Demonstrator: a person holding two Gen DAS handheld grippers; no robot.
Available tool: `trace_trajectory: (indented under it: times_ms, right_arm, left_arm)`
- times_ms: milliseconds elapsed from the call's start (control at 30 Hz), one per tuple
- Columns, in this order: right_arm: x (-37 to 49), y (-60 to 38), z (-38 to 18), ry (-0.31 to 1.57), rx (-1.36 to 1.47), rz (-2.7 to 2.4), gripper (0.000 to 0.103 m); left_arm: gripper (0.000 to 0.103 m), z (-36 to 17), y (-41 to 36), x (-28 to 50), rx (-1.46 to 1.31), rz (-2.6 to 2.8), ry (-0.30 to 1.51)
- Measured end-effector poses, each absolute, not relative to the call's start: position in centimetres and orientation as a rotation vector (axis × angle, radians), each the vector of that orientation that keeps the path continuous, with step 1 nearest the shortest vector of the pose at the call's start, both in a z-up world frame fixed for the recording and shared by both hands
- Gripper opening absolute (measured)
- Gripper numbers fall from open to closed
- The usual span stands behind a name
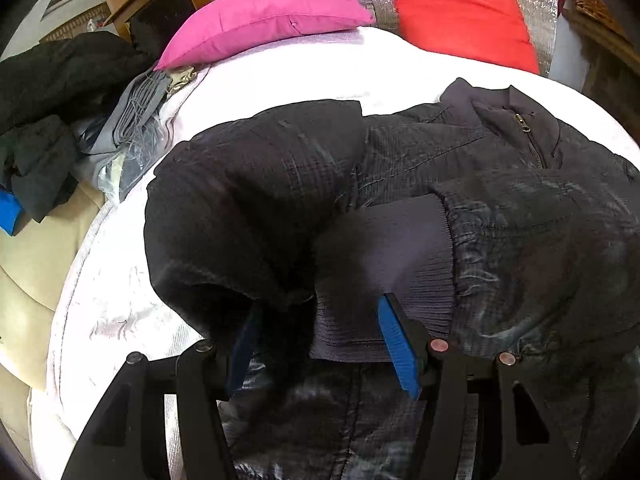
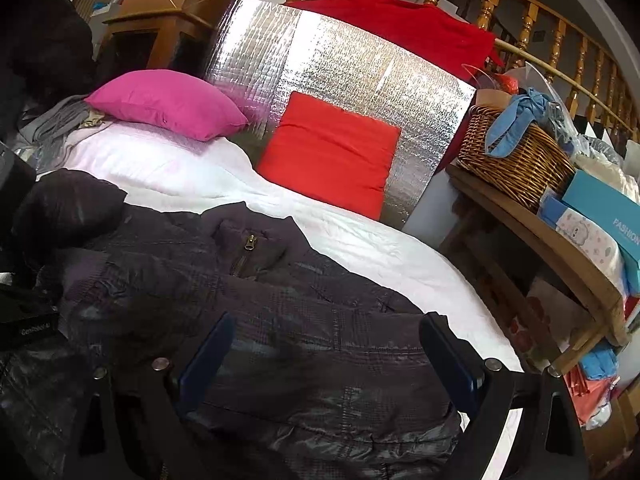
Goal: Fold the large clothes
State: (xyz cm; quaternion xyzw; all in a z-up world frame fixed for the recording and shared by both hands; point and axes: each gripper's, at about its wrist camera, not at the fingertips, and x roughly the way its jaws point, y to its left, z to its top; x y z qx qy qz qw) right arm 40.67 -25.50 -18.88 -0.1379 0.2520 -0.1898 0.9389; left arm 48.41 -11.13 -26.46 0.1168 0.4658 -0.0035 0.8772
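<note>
A large dark quilted jacket (image 1: 500,200) lies on the white bed (image 1: 120,300), zipper collar toward the pillows. In the left wrist view a sleeve with a ribbed cuff (image 1: 384,272) is folded across the body, and my left gripper (image 1: 320,312) stands open around that cuff, which drapes over the left finger. In the right wrist view the jacket (image 2: 300,320) fills the foreground. My right gripper (image 2: 326,340) is open just above the jacket's right side, holding nothing. The left gripper's black body shows at the left edge (image 2: 24,312).
A pink pillow (image 1: 264,20) and a red cushion (image 1: 460,12) lean on a silver foil panel (image 2: 340,68) at the bed's head. Dark and grey clothes (image 1: 48,120) pile left of the bed. A wicker basket (image 2: 516,156) and boxes sit on a wooden shelf at the right.
</note>
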Motion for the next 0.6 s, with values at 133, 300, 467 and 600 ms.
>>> trace_trajectory:
  times_ms: [133, 300, 467, 600]
  right_arm:
    - [40.66, -25.66, -18.85, 0.517, -0.273, -0.389, 0.096]
    - [40.69, -25.73, -18.80, 0.516, -0.274, -0.391, 0.096]
    - [40.72, -25.70, -18.81, 0.518, -0.274, -0.391, 0.096]
    - [40.71, -25.68, -18.80, 0.517, -0.273, -0.390, 0.096]
  left_arm:
    - [0.061, -26.48, -10.99, 48.41, 0.243, -0.004, 0.974]
    - [0.061, -26.58, -10.87, 48.67, 0.240, -0.004, 0.975]
    - [0.061, -26.60, -10.94, 48.63, 0.240, -0.003, 0.975]
    - [0.061, -26.58, -10.92, 48.63, 0.240, -0.004, 0.975]
